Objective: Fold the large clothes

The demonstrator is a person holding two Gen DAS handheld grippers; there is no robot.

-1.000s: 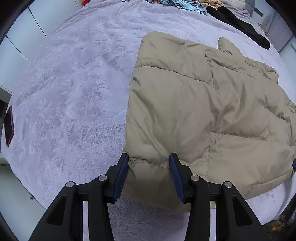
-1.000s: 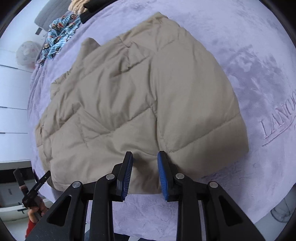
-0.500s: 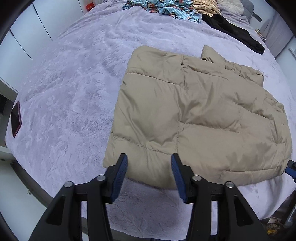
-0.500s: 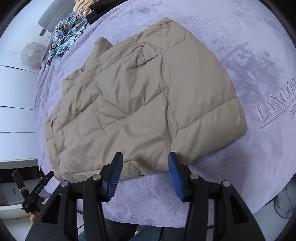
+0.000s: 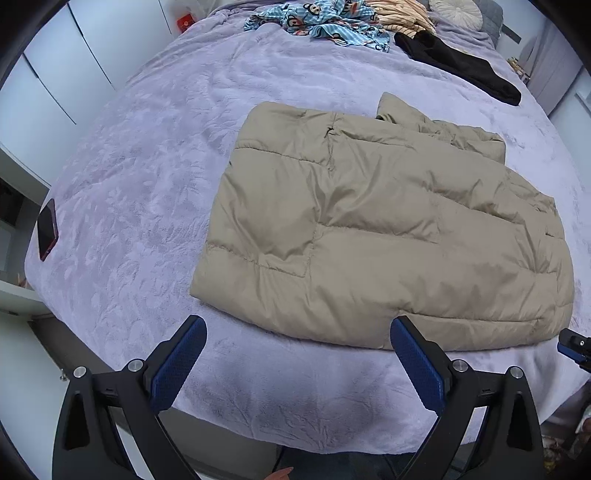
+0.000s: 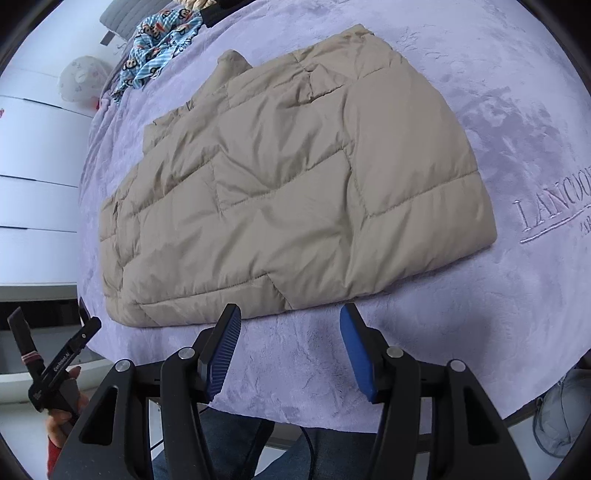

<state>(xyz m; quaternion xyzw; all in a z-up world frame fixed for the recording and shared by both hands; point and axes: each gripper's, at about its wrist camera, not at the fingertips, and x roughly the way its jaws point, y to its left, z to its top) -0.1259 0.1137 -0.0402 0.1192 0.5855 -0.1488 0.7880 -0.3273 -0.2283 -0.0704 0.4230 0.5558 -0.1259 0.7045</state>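
Note:
A beige quilted puffer jacket (image 5: 369,229) lies folded and flat on the lavender bed cover (image 5: 147,166). In the right wrist view the jacket (image 6: 295,192) fills the middle. My left gripper (image 5: 297,323) hovers above and just short of the jacket's near hem. Its jaws are opening wide, with nothing between them. My right gripper (image 6: 290,308) also hangs just off the near hem, its jaws opening and holding nothing. The right gripper's tip (image 5: 572,345) shows at the left view's right edge. A hand carries the left gripper (image 6: 55,362) at the lower left of the right wrist view.
A phone in a red case (image 5: 48,229) lies near the bed's left edge. A blue monkey-print garment (image 5: 325,27) and a black garment (image 5: 461,66) lie at the far end. White cabinets (image 6: 29,147) flank the bed. The person's legs in jeans (image 6: 221,443) stand at its near edge.
Both grippers let go of the jacket's near hem, opened and drew back and upward. The jacket now lies flat on the bed and looks smaller in both views.

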